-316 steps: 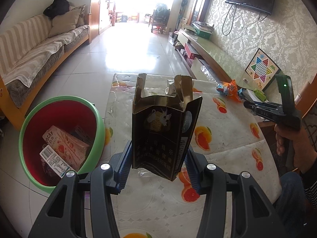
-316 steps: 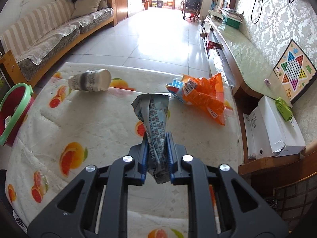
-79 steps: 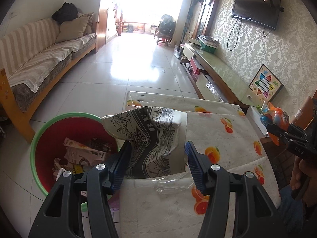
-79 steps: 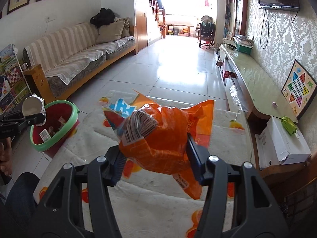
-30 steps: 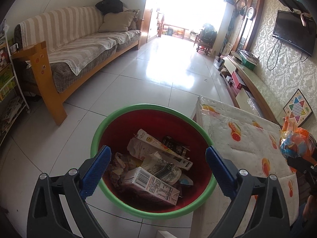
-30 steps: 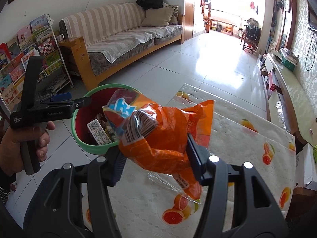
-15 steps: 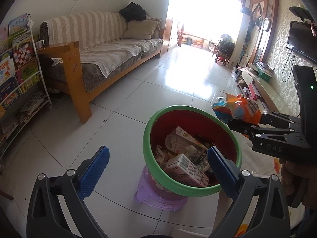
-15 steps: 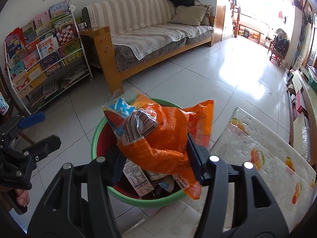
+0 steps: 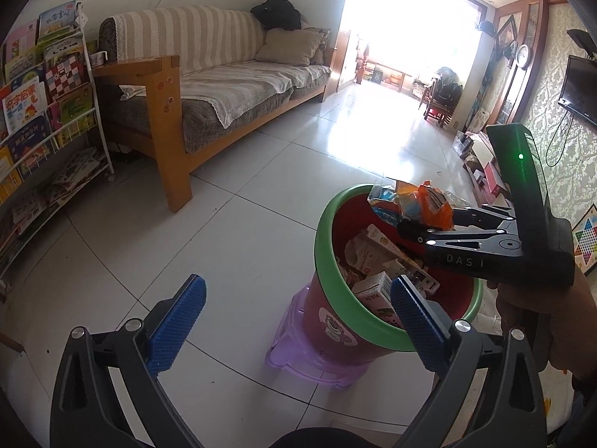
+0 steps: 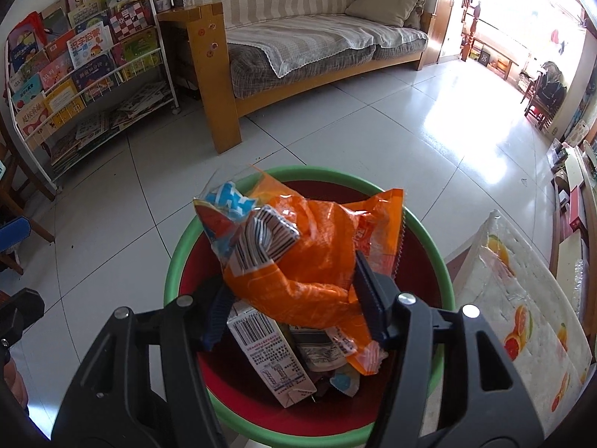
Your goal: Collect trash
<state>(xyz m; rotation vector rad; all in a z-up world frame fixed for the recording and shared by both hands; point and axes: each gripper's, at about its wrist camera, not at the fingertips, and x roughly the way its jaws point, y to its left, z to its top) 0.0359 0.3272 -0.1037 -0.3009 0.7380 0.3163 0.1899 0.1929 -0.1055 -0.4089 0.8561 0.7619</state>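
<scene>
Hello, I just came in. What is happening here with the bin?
A person is collecting trash with two handheld grippers. The right gripper is shut on a crumpled orange plastic snack bag and holds it over the red bin with a green rim, which already contains cartons and wrappers. The left gripper is open and empty beside the bin.

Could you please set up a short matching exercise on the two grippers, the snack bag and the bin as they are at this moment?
Column one:
1. left gripper
2. right gripper
3. orange snack bag
4. green-rimmed bin

Column two:
A. stands on a purple stool
B. open, holding nothing
C. shut on a piece of trash
D. held above the bin's opening

Pairs: 1-B, 2-C, 3-D, 4-A
</scene>
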